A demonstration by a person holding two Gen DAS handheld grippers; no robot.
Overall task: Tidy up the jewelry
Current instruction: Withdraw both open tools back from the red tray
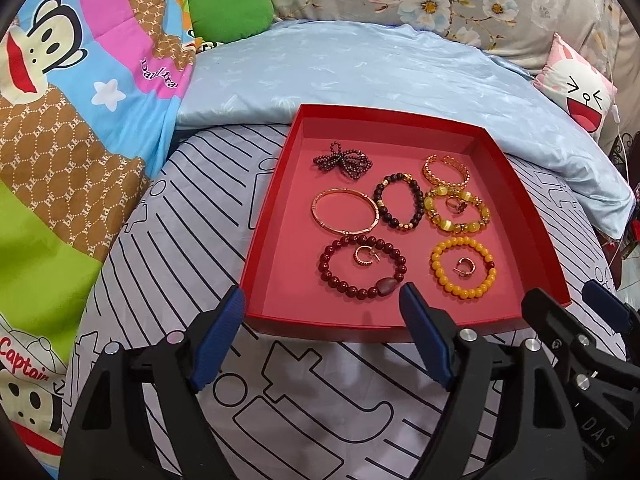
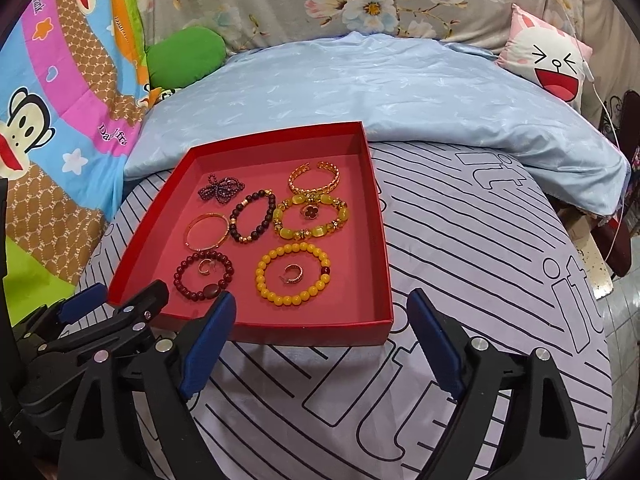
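A red tray [image 1: 276,232] [image 2: 380,240] lies on the bed and holds several pieces of jewelry: a dark bead strand [image 1: 344,164], a gold bangle [image 1: 345,211], a black bead bracelet [image 1: 398,203], a gold cuff [image 1: 446,170], a yellow-green bracelet [image 1: 456,210] around a ring, a dark red bracelet [image 1: 362,270] [image 2: 203,276] around an earring, and an orange bracelet [image 1: 463,268] [image 2: 294,274] around an earring. My left gripper [image 1: 322,300] is open and empty at the tray's near edge. My right gripper [image 2: 322,308] is open and empty by the tray's near right corner.
The tray sits on a grey striped sheet [image 1: 320,400]. A light blue quilt [image 1: 360,68] lies behind it. A cartoon monkey blanket [image 1: 60,120] is at the left, a green cushion [image 1: 230,10] at the back, and a pink face pillow [image 1: 576,88] at the right.
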